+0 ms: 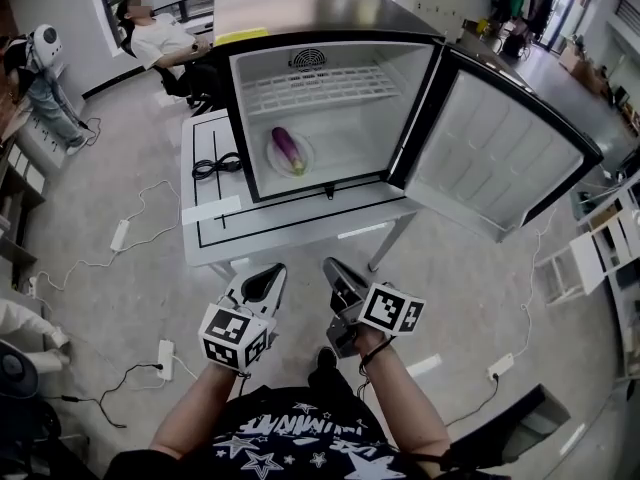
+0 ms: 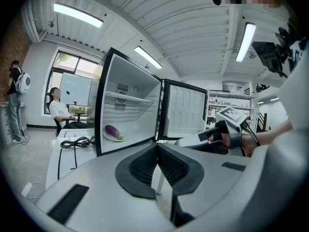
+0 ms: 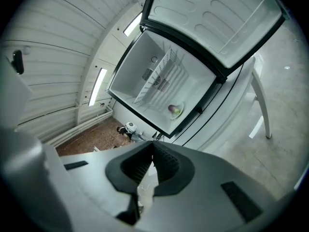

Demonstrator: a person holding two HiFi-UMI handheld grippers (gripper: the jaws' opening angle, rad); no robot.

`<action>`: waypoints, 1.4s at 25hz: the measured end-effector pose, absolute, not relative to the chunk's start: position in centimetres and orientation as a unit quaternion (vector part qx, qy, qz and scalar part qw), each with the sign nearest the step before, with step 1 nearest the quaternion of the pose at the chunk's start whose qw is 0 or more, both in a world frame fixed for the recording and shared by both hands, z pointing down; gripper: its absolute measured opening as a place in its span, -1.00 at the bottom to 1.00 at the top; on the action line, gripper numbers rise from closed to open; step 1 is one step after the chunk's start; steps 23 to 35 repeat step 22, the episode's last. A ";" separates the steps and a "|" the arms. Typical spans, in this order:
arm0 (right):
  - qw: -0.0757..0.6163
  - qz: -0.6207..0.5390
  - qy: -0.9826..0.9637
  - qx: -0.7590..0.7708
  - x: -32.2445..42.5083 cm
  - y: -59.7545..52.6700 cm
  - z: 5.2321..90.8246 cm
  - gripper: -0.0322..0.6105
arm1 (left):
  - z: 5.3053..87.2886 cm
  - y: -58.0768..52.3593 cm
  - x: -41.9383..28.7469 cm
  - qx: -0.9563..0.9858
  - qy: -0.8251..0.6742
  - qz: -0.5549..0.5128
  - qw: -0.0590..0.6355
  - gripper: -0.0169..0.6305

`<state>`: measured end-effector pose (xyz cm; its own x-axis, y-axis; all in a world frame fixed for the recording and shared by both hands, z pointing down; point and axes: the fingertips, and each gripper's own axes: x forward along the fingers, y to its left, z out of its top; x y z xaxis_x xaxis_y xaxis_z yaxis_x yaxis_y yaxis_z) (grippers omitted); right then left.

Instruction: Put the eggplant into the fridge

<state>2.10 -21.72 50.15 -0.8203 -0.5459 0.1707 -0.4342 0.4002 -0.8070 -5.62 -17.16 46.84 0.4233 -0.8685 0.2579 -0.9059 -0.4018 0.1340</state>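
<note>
Now left gripper (image 1: 274,271) fingers pressed together, empty; right gripper (image 1: 332,266) likewise; eggplant (image 1: 289,150) inside fridge (image 1: 320,13).

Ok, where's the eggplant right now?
The eggplant lies on a white plate on the floor of the open fridge, left of centre in the head view, under the wire shelf.

An office-like lab: a seated person (image 1: 160,38) upper left, power strips (image 1: 120,234) strewn on the floor (image 1: 90,178), strip lights (image 2: 77,14) overhead.
</note>
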 end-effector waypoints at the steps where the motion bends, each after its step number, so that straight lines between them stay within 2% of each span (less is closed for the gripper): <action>1: 0.061 -0.459 0.836 -0.295 1.8 -21.2 49.9 -0.88 | 46.7 -16.7 -5.9 0.836 -0.530 0.071 0.125 -0.92; 22: 0.041 -0.403 0.854 -0.327 -6.3 -7.3 49.2 -0.88 | 46.6 -3.3 -14.1 0.849 -0.510 0.060 0.122 -0.92; 35: 0.041 -0.403 0.854 -0.327 -6.3 -7.3 49.2 -0.88 | 46.6 -3.3 -14.1 0.849 -0.510 0.060 0.122 -0.92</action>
